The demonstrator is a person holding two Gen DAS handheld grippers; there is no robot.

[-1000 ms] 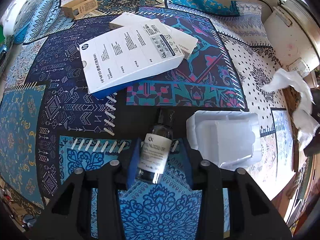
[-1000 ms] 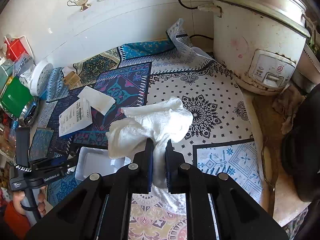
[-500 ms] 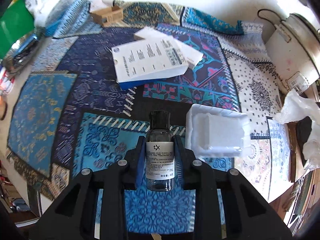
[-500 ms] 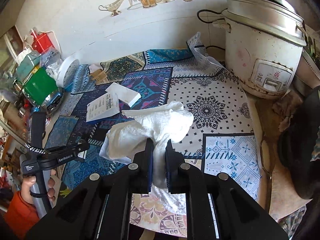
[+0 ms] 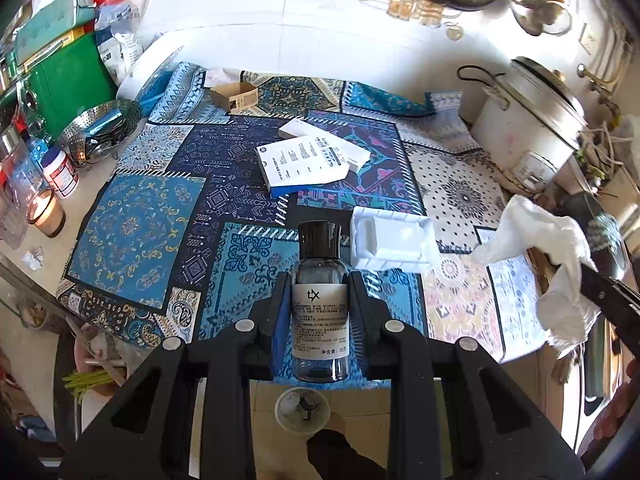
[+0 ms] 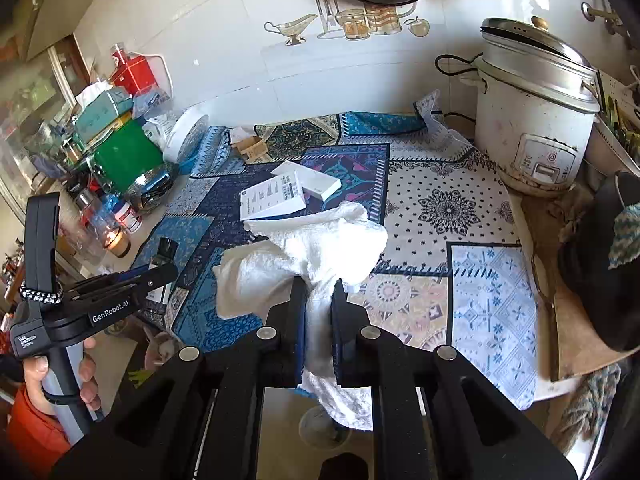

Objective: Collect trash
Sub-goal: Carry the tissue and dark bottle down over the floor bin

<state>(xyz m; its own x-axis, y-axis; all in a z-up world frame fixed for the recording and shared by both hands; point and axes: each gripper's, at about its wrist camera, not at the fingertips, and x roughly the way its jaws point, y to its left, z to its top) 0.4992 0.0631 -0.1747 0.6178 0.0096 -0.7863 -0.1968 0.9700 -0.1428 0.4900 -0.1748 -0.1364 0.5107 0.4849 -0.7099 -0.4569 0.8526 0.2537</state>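
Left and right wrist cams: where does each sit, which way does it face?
Left wrist: behind the left gripper, facing across the patterned cloth; its fingers clamp a bottle.
Right wrist: behind the right gripper, facing the cooker; shut on a tissue; left hand shows.
Shared: cloth, white box, cooker, bottle, tissue.

The small clear bottle (image 5: 319, 312) carries a white label marked "tx"; its finer print is too small to read. "GenRobot.AI" runs along the left gripper (image 6: 160, 268) body.
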